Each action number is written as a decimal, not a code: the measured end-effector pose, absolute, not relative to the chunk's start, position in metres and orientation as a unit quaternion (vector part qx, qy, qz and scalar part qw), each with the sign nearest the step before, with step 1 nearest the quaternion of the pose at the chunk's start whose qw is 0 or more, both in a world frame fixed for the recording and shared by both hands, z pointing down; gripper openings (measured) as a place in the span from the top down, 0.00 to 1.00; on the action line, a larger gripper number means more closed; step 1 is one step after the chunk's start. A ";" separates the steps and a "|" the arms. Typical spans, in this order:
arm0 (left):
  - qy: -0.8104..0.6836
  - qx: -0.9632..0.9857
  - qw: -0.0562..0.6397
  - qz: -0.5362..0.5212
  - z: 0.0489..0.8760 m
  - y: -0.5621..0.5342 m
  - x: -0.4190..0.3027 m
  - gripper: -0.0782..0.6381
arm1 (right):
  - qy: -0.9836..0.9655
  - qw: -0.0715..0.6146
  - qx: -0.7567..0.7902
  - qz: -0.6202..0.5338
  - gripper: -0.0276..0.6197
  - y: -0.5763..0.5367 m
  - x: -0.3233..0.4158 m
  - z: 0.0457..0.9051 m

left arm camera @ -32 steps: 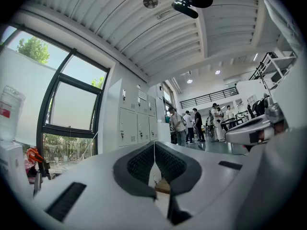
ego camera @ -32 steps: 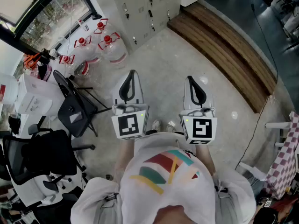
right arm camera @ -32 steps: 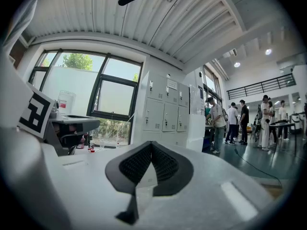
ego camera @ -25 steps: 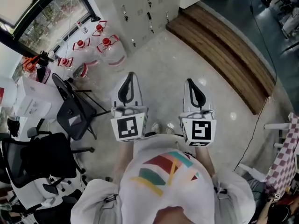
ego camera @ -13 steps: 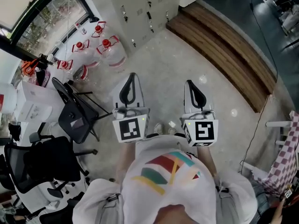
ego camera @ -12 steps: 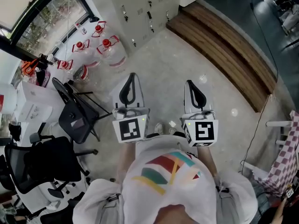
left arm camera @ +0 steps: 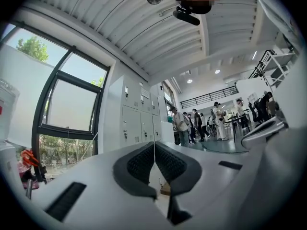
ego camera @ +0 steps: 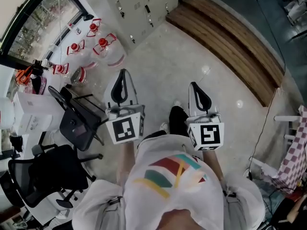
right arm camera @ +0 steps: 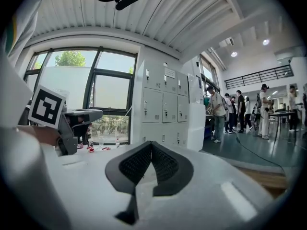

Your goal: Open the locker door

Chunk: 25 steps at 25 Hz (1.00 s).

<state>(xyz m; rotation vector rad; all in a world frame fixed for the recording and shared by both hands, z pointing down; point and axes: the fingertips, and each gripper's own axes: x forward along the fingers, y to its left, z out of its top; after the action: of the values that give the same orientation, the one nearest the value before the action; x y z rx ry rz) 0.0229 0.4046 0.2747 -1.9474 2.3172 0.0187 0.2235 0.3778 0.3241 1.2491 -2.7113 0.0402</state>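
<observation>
Jaws of the left gripper [left arm camera: 154, 145] are pressed together with nothing between them, and the right gripper [right arm camera: 151, 146] is closed and empty in the same way. Both are held side by side at the person's front and point toward the locker bank [ego camera: 139, 4], which stands well apart from them against the far wall. The pale grey locker doors that show look closed.

A pale, polished floor [ego camera: 172, 56] stretches from the grippers to the lockers, and a black shoe [ego camera: 177, 119] shows on it just below the grippers. To the left of the lockers, water bottles [ego camera: 103, 49] with red caps stand under a tall window [ego camera: 38, 18]. Nearer than these, still left of the lockers, are a black folding chair [ego camera: 76, 123] and an office chair [ego camera: 43, 176]. To the right of the lockers stands a white cabinet [right arm camera: 195, 123], and from there a wooden step [ego camera: 225, 37] curves away. People [right arm camera: 216, 111] stand further off beyond that end, under a ribbed white ceiling [left arm camera: 144, 23].
</observation>
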 end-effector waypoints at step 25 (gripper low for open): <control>0.828 -0.555 0.084 0.006 0.242 0.071 -0.032 0.87 | -0.958 0.047 0.281 -0.020 0.95 -0.016 0.130 0.292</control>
<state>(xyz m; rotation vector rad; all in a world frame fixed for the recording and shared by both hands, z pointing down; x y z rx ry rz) -0.0316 0.0709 0.2417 -1.6555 2.4692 0.0176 0.1301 -0.0165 0.2919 0.8575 -2.9244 -0.0601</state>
